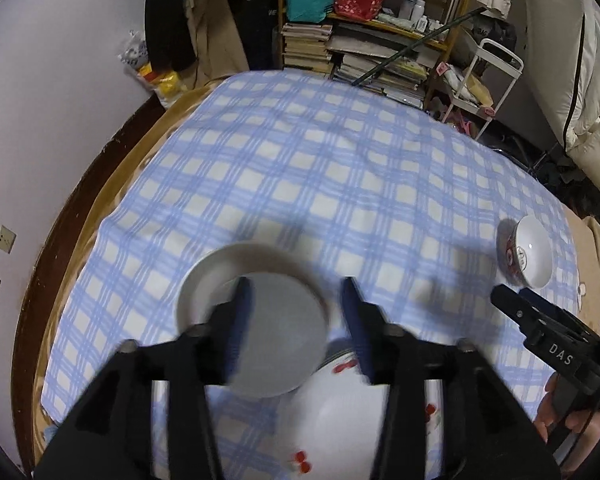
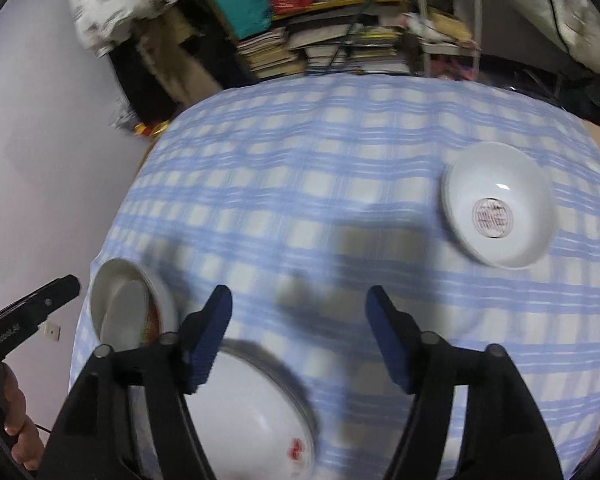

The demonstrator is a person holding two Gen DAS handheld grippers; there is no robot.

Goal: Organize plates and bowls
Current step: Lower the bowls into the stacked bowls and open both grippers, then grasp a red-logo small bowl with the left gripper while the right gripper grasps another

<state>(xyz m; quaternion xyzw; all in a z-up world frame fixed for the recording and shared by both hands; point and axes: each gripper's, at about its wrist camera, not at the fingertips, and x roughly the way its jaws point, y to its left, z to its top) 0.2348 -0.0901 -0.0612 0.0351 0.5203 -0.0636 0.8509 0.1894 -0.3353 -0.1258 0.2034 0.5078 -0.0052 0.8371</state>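
Surface: a blue-and-white checked tablecloth point(image 1: 300, 168) covers the table.
Left gripper point(image 1: 296, 300): points down over the cloth, jaws apart, nothing between the pads.
Grey plate point(image 1: 256, 320): lies below the left finger, blurred, its edge overlapping the big plate.
White plate with red marks point(image 1: 340, 420): low in the view, between the gripper's arms.
Small bowl point(image 1: 526, 256): far right on the cloth, red pattern outside.
Right gripper point(image 1: 512, 300): at the right edge, just below that bowl; a hand point(image 1: 560, 412) holds it.
Background: shelf with stacked books point(image 1: 364, 60).
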